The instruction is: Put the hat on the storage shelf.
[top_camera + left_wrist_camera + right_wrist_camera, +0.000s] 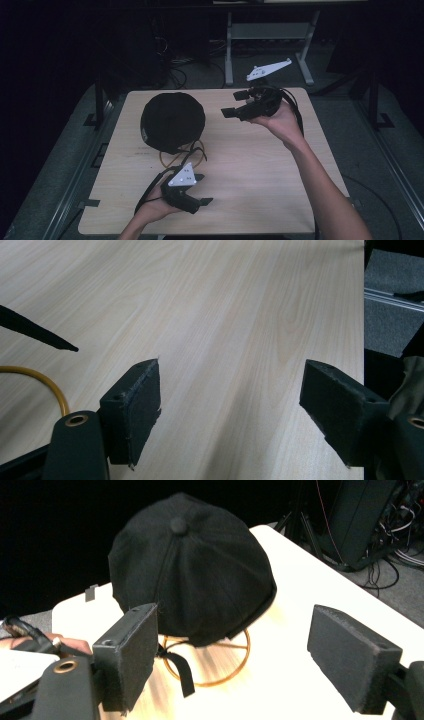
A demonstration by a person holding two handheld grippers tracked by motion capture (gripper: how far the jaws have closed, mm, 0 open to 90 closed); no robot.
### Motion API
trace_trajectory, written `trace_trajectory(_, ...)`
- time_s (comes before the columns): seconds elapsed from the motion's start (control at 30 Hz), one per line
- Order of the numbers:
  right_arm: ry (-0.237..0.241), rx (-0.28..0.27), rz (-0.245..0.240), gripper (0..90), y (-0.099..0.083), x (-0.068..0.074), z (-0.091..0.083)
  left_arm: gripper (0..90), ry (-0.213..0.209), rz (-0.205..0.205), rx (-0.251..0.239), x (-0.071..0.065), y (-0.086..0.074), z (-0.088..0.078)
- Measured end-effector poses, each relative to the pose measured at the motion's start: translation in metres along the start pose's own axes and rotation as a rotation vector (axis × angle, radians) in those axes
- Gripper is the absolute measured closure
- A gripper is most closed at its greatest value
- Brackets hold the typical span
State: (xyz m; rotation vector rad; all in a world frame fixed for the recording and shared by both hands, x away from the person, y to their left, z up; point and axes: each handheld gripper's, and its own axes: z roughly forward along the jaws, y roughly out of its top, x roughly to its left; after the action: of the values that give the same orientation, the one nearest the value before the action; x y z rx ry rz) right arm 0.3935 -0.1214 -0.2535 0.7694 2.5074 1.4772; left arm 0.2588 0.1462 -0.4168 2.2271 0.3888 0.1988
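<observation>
My right tongs point(235, 104) are wide apart and hold nothing. They sit in the upper right of the high view, up off the worktop point(250, 170), and point at the black cap point(172, 120). I think I aim them there to grab it. My left tongs point(200, 189) are wide apart too, low in the frame, over bare wood. The cap sits in the upper left on a gold wire stand point(207, 667), which keeps it round. A strap point(180, 670) hangs down below it.
</observation>
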Motion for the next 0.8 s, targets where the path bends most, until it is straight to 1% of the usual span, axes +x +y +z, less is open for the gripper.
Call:
trace_trajectory(0.27,-0.010,-0.006,0.017,19.6,-0.014,-0.005,-0.010,24.2,0.001,0.000,0.003,0.000,0.000,0.000)
trace_trajectory(0.33,-0.014,-0.002,0.014,19.4,-0.015,-0.006,-0.011,24.3,-0.001,0.001,0.007,0.000,0.000,0.001)
trace_trajectory(0.37,-0.018,-0.001,0.021,19.4,-0.019,-0.007,-0.013,24.3,-0.002,0.004,0.010,0.000,0.000,0.001)
trace_trajectory(0.43,-0.017,-0.003,0.023,19.4,-0.021,-0.008,-0.014,24.2,0.001,0.003,0.007,0.000,0.000,0.001)
trace_trajectory(0.53,-0.022,-0.004,0.035,19.3,-0.027,-0.010,-0.016,23.9,0.000,0.001,0.006,0.000,0.000,0.001)
trace_trajectory(0.63,-0.017,-0.002,0.051,18.9,-0.033,-0.012,-0.018,23.8,0.000,0.003,0.010,0.000,-0.001,0.002)
trace_trajectory(0.7,-0.013,-0.002,0.062,17.2,-0.038,-0.014,-0.019,23.7,-0.002,0.002,0.015,0.000,-0.001,0.003)
trace_trajectory(0.73,-0.020,0.001,0.064,16.6,-0.041,-0.015,-0.020,23.6,-0.001,0.003,0.016,0.000,-0.001,0.003)
trace_trajectory(0.8,-0.020,0.002,0.071,16.3,-0.044,-0.016,-0.020,22.9,0.000,-0.005,0.014,-0.001,-0.001,0.004)
